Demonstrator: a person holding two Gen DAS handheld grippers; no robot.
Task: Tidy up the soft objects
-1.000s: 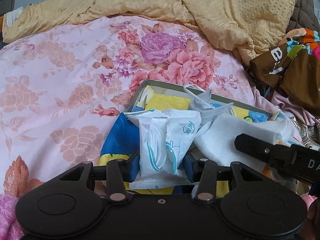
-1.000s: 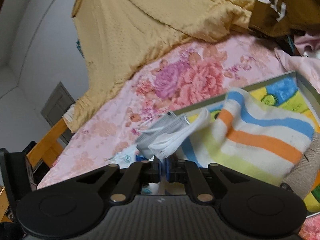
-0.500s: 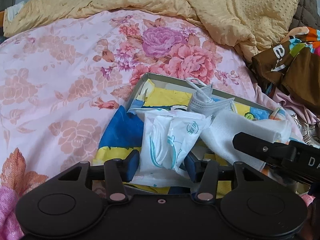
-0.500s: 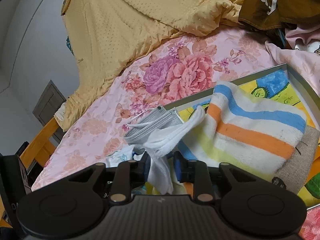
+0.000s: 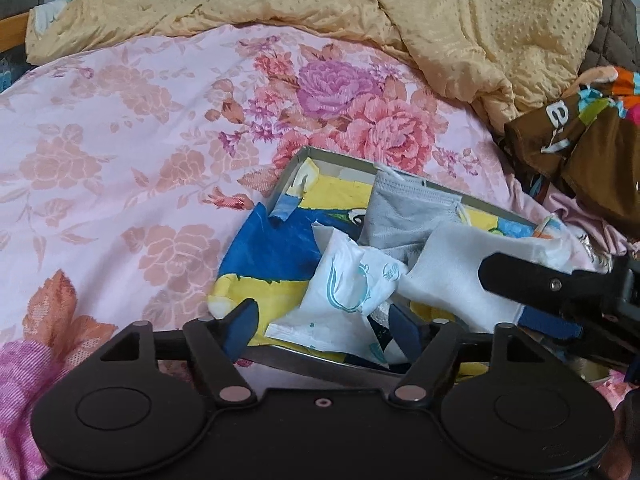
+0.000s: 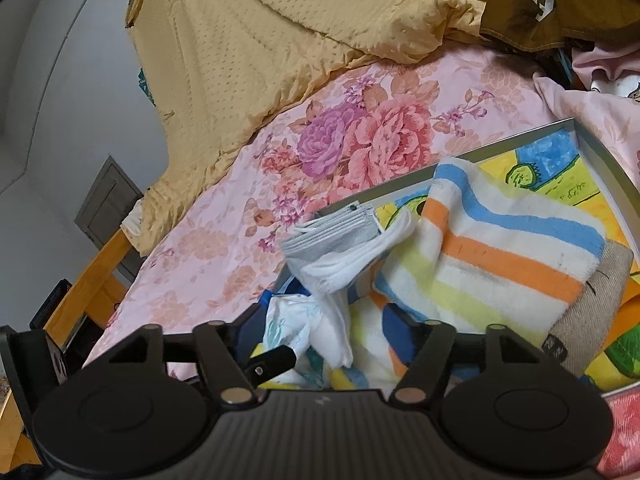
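Note:
A shallow tray [image 5: 338, 366] with a bright cartoon picture on its floor lies on the flowered bedsheet [image 5: 120, 152]. In it are a white plastic tissue pack [image 5: 344, 292], a grey mask [image 5: 404, 216] and a white cloth [image 5: 460, 276]. My left gripper [image 5: 324, 322] has its jaws opening; the tissue pack lies loose between them, clear of the pads. In the right wrist view my right gripper [image 6: 320, 340] is opening too, with the white cloth [image 6: 332, 332] slack between its blue pads. A striped towel [image 6: 492, 256] fills the tray [image 6: 600, 164] beside the mask [image 6: 332, 236].
A rumpled yellow quilt [image 5: 400, 12] covers the far side of the bed. Brown printed clothing [image 5: 580, 152] is heaped at the right. A beige fabric piece [image 6: 596, 300] lies beside the towel. A wooden bed rail [image 6: 88, 280] and a grey wall are at the left.
Both grippers have opened. The left one let go of the tissue pack, which slumped into the tray. The right one released the white cloth, which sagged down beside the mask.

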